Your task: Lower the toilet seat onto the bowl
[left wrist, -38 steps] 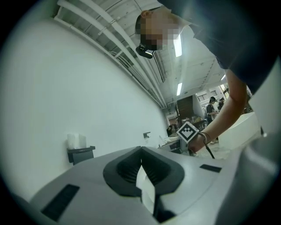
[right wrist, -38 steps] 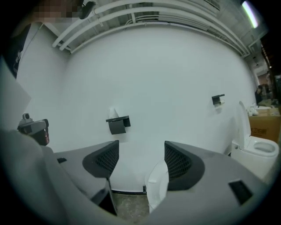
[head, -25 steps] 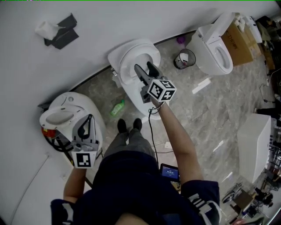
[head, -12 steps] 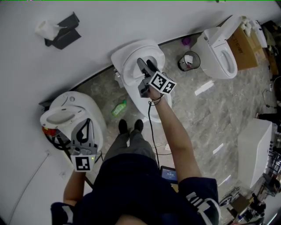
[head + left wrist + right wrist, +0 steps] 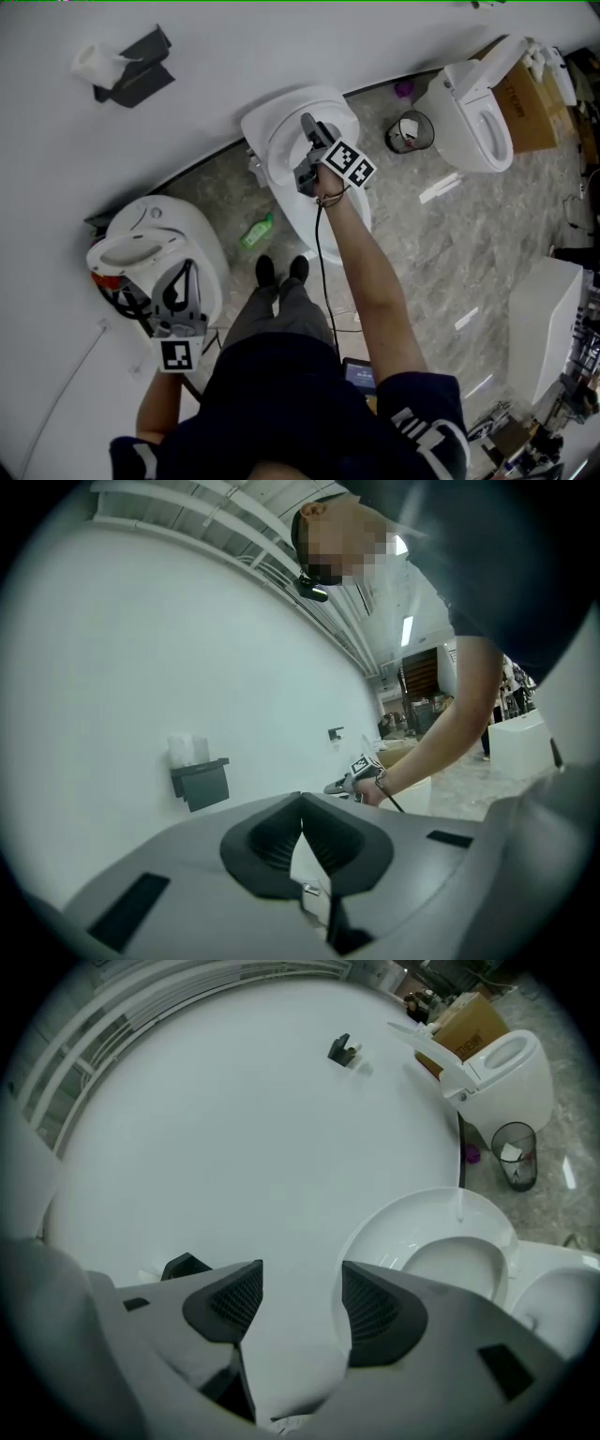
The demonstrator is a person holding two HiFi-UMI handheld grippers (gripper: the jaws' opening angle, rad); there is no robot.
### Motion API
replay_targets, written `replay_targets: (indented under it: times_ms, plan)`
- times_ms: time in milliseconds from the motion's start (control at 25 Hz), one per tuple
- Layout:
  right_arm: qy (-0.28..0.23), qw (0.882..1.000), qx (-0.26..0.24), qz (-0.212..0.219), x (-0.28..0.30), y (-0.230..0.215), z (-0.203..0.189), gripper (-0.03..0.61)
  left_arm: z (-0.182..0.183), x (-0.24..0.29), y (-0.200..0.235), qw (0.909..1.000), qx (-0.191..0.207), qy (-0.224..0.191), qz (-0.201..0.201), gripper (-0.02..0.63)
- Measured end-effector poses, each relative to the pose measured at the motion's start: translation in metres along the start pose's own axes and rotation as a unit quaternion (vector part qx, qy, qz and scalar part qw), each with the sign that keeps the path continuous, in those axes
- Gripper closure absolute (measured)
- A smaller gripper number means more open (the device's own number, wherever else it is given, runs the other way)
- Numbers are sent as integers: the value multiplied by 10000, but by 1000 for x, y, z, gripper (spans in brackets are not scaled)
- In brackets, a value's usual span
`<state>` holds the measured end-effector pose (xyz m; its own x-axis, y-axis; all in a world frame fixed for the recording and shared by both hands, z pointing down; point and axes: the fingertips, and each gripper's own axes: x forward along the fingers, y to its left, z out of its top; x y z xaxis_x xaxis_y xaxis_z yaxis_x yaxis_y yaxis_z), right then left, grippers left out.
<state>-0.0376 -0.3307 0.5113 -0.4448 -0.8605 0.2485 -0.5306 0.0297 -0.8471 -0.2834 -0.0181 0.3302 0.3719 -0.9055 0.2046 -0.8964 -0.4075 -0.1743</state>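
Observation:
The white toilet stands against the wall with its seat (image 5: 277, 141) raised above the bowl (image 5: 291, 211). In the right gripper view the upright seat ring (image 5: 422, 1232) rises beside the bowl (image 5: 555, 1297). My right gripper (image 5: 311, 127) reaches in at the seat; its jaws (image 5: 300, 1288) are closing. Mostly white wall shows in the gap, and the seat's left rim lies right at the inner edge of the right pad (image 5: 370, 1309), contact unclear. My left gripper (image 5: 187, 272) hangs low at the left, jaws (image 5: 301, 803) shut with nothing in them.
A second toilet (image 5: 469, 122) stands to the right with a small bin (image 5: 410, 131) and a cardboard box (image 5: 525, 103) nearby. A green bottle (image 5: 255, 232) lies on the floor. A white rounded toilet (image 5: 150, 239) sits under my left gripper. A dark tissue holder (image 5: 131, 70) hangs on the wall.
My right gripper has moved further toward the wall, over the bowl and up to the raised seat. The left gripper has hardly shifted.

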Motion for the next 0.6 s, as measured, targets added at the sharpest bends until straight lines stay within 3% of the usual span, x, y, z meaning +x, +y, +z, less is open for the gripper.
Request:
replay_targets:
  times_ms: [600]
  plan:
    - [184,9957,637,-641,45,-45,-9,344,-15,5,17,9998,-73,94,130,589]
